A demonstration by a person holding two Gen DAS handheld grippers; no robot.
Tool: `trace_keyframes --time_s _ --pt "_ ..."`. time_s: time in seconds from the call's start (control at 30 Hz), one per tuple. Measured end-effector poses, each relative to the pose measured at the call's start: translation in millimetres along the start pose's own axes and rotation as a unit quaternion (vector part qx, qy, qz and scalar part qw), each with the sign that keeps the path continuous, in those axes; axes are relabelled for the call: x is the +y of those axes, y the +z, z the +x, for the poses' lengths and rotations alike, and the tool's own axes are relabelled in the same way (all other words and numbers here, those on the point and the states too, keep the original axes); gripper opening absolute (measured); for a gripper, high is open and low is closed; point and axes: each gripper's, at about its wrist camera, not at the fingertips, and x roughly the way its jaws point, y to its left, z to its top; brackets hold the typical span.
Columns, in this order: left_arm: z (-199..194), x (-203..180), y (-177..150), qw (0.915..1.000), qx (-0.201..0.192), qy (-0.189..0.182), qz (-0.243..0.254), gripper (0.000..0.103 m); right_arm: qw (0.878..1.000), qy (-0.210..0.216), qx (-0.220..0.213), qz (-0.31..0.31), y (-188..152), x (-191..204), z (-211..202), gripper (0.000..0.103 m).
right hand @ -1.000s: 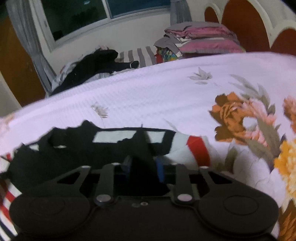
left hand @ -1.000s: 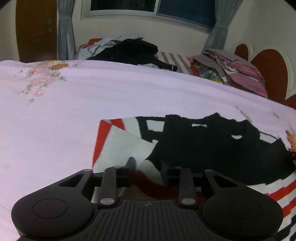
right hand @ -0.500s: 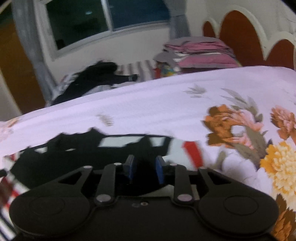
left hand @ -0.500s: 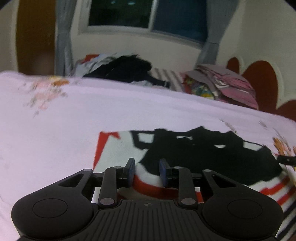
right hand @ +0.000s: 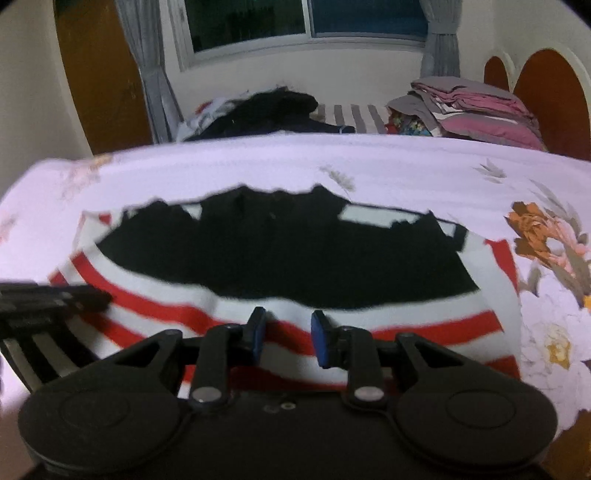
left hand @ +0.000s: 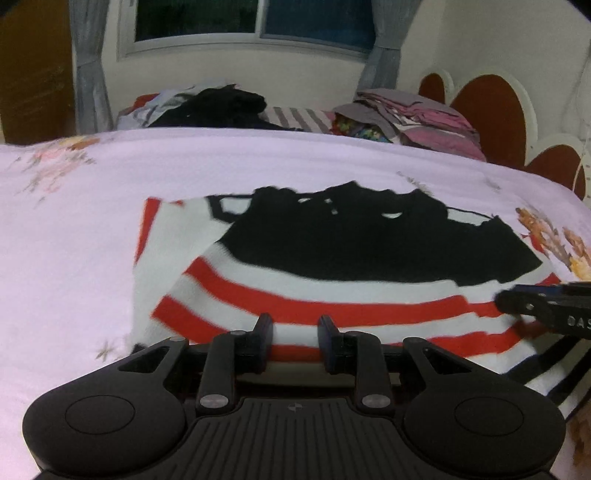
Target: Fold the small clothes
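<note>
Striped knit sweater [left hand: 332, 295] lies flat on bedspread [left hand: 74, 240]

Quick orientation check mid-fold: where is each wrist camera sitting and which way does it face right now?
Left wrist: behind the left tool, angled down across the striped garment toward the window; own fingers apart, the right tool enters at the right edge.
Right wrist: behind the right tool, same heading; own fingers apart, nothing between them after just opening, the left tool at the left edge.
Shared: the garment, the floral bedspread, the folded stack and the window.
</note>
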Motion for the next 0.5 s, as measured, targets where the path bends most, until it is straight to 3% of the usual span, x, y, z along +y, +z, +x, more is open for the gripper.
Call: trace_keyframes --time_s 0.23,0.5 --pt "-12 23 -10 0.9996 0.005 0.003 -0.028 0.027 0.999 -0.013 -0.008 0.036 -18 -22 -22 0.03" --pt "-14 23 -8 0.9991 0.019 0.007 -0.038 0.027 0.998 -0.059 0.004 0.003 -34 -24 -32 0.029"
